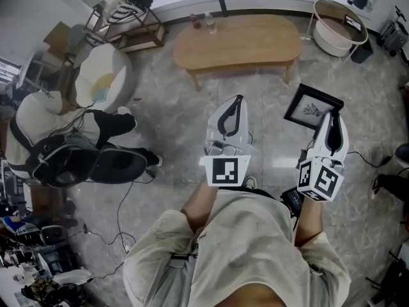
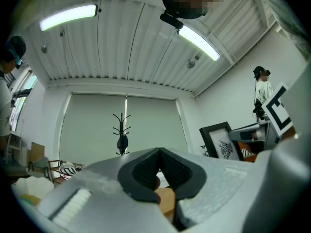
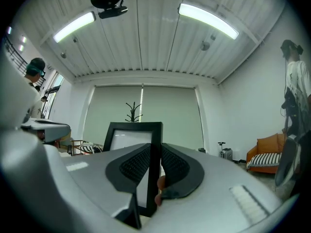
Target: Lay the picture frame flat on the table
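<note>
Table (image 1: pixel 236 40); picture frame (image 1: pixel 310 107) in right tongs (image 1: pixel 331 118)

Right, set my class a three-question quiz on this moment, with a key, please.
1. True or false: the black rectangular picture frame already lies flat on the oval wooden table.
2. Which gripper holds the frame: A, the left gripper, or B, the right gripper?
3. Fill in: the left gripper's jaws are ____, with nothing between them.
Key: 1 false; 2 B; 3 shut.
</note>
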### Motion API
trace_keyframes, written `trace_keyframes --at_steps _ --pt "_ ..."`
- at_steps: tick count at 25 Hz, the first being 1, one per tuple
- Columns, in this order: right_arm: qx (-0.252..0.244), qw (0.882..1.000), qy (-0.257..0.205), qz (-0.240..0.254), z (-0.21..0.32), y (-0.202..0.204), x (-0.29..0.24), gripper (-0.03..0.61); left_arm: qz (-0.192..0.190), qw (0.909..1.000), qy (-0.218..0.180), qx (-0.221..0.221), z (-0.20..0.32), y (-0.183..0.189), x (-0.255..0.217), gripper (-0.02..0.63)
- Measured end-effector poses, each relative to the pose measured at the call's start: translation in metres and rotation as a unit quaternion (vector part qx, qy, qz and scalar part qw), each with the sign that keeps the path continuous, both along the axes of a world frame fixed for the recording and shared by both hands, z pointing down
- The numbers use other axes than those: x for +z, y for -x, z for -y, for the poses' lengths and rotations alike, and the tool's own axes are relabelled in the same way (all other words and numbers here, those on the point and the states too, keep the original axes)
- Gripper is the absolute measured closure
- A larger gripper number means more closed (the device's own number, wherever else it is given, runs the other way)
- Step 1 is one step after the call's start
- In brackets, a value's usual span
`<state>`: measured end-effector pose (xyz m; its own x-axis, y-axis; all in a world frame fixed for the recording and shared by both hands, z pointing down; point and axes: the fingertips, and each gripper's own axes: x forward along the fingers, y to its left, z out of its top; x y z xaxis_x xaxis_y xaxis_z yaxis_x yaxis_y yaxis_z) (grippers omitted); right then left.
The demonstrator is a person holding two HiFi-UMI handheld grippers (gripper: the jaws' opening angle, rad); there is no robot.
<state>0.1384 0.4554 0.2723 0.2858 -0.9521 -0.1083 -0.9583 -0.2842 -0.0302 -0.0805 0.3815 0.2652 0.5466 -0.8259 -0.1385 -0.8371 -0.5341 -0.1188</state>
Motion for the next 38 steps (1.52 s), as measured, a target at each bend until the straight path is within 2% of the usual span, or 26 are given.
trace_keyframes --at_steps 10,12,22,31,38 --pt "0.010 1.000 0.005 0.006 0.029 0.002 0.014 0.509 0.020 0.9997 -0.008 0.009 0.032 0.002 0.012 0.609" --pt "0.011 1.000 0.004 0.006 0.039 0.001 0.017 0.509 0.009 0.9999 -0.007 0.007 0.043 0.003 0.014 0.609" --pt "0.013 1.000 0.022 0.011 0.134 0.000 0.027 0.509 0.000 1.0000 -0.005 0.006 0.138 0.003 0.018 0.609" --pt "-0.005 0.999 0.035 0.004 0.231 0.022 0.025 0.509 0.002 1.0000 -0.004 -0.009 0.228 0.025 0.018 0.609" --pt "-0.008 0.999 0.045 -0.001 0.288 0.032 0.025 0.509 -0.009 0.9998 0.016 -0.008 0.286 0.031 0.023 0.609"
